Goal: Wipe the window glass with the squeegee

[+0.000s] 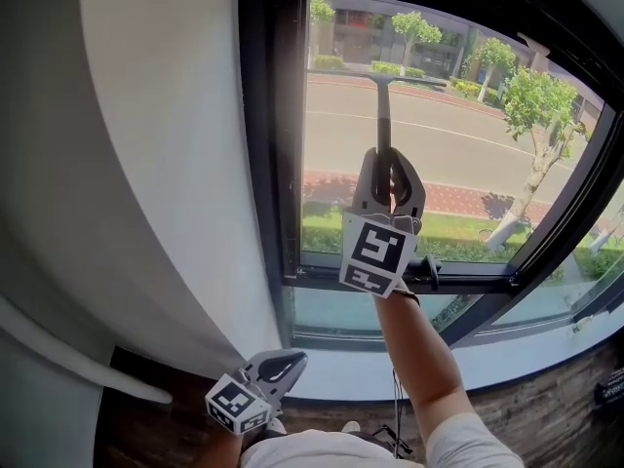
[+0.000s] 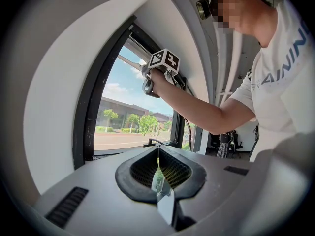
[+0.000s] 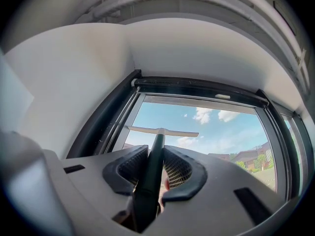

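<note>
Squeegee (image 1: 383,105), likely light and stiff, is being gripped low on its handle by fingers of the right gripper (image 1: 390,159); left gripper (image 1: 280,369) is hanging closed, empty.

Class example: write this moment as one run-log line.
right gripper: shut on squeegee handle | blade: at upper window glass | left gripper: shut, empty, held low
</note>
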The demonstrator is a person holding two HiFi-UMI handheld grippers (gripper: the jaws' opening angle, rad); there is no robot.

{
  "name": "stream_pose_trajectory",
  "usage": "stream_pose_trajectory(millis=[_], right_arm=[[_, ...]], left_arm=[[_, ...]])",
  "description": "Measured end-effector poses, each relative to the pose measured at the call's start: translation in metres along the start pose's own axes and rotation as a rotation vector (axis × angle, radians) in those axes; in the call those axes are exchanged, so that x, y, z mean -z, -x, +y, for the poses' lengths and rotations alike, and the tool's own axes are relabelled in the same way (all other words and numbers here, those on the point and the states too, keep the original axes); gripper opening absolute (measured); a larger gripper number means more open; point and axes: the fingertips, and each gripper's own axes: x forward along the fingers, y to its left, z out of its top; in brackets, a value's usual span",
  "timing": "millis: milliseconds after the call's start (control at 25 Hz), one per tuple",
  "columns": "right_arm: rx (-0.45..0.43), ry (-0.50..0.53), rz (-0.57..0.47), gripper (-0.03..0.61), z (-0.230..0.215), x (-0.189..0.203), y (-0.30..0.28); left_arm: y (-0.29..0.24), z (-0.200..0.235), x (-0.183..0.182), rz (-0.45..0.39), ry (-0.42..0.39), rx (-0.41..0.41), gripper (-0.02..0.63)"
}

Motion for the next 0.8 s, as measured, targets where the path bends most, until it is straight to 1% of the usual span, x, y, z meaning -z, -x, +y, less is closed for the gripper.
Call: stream_pose_trajectory(millis=[400,800], right_arm=[[-0.017,-0.024,0.071,0.100,0.006,0.027,0.023],[-0.031,-0.020,0.146,0.100,0.016,0.067,0.048]], left_arm=[[-0.001,-0.005,0.000,0.006,-0.002,0.011,0.023],[-0.001,-0.004,0.002,0.009,0.000,0.011,0.023]])
